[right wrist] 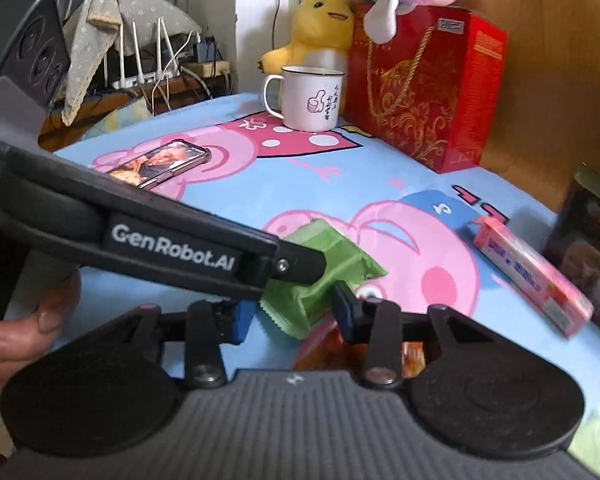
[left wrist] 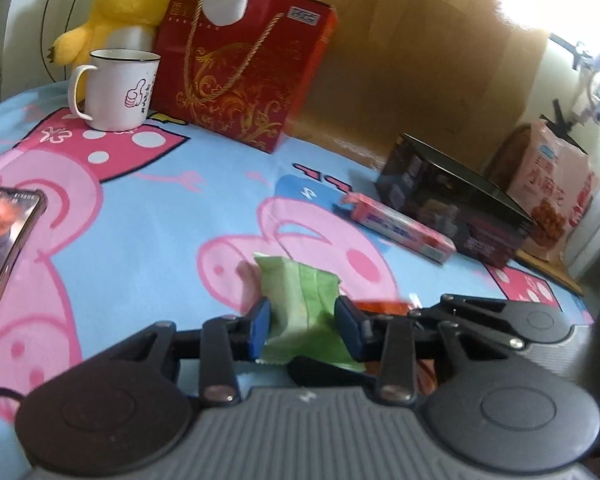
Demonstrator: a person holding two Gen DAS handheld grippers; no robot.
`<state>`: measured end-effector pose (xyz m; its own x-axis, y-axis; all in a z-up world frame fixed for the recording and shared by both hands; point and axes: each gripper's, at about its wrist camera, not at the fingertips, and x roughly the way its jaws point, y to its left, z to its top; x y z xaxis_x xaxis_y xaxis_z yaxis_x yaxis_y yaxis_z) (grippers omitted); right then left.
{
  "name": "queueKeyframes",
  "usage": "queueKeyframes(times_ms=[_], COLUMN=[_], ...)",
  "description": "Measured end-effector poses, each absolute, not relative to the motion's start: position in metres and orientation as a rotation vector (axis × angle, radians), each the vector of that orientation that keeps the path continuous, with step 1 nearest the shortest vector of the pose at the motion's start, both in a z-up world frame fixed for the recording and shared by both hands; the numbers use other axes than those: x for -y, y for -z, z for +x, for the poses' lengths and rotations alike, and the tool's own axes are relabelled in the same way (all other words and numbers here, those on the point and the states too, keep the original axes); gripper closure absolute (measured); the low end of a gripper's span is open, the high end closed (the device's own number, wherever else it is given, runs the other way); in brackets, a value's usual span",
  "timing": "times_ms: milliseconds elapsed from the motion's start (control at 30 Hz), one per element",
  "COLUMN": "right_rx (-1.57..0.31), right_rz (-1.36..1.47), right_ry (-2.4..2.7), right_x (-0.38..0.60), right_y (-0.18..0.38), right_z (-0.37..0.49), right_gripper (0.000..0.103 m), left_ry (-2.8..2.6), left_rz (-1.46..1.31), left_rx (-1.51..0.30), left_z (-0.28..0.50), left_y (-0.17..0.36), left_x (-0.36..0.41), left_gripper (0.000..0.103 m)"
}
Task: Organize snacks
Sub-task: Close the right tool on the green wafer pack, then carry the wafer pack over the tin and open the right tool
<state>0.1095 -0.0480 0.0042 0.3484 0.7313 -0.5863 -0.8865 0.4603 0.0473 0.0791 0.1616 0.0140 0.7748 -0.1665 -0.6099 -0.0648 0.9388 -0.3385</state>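
Both wrist views low, close, angled down, sharing green packet [left wrist: 300, 304] [right wrist: 324, 276]

White mug [left wrist: 118, 90] on cartoon-pig cloth [left wrist: 188, 216], yellow plush duck [left wrist: 120, 8], red gift bag [left wrist: 240, 76], phone [right wrist: 160, 164] lying flat.

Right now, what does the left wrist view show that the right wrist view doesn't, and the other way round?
Only the left wrist view shows the pink snack bag behind the dark box, and the left tongs pressed on the green packet.

Only the right wrist view shows the router with its cables past the table edge, a thumb, and the right tongs around the packet's near end.

Both share the packet, the mug, the red gift bag, the yellow plush duck, the phone and the pink box.
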Motion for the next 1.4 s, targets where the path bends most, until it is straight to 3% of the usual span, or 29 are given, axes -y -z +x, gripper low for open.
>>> queueKeyframes(times_ms=[333, 667, 833, 867, 1000, 1267, 1400], right_rx=[-0.592, -0.599, -0.608, -0.617, -0.597, -0.548, -0.533], right_rz=[-0.270, -0.170, -0.097, -0.092, -0.139, -0.173, -0.079], right_ry=[-1.221, -1.072, -0.974, -0.969, -0.976, -1.016, -1.064], right_x=[0.100, 0.187, 0.226, 0.229, 0.222, 0.186, 0.166], right_y=[-0.008, -0.003, 0.003, 0.004, 0.006, 0.005, -0.005], right_z=[0.068, 0.063, 0.068, 0.068, 0.065, 0.071, 0.084], right_gripper=[0.066, 0.066, 0.058, 0.053, 0.051, 0.063, 0.063], left_ry=[0.100, 0.280, 0.333, 0.334, 0.340, 0.233, 0.183], left_rz=[-0.340, -0.228, -0.179, -0.179, -0.205, -0.307, -0.343], left_rx=[-0.761, -0.810, -0.805, -0.807, -0.815, -0.771, -0.695], left_z=[0.015, 0.038, 0.053, 0.055, 0.057, 0.046, 0.044], left_y=[-0.018, -0.022, -0.022, -0.022, -0.021, -0.024, -0.042], left_x=[-0.126, -0.036, 0.000, 0.001, -0.009, -0.059, -0.089], left_gripper=[0.067, 0.067, 0.066, 0.065, 0.064, 0.069, 0.070])
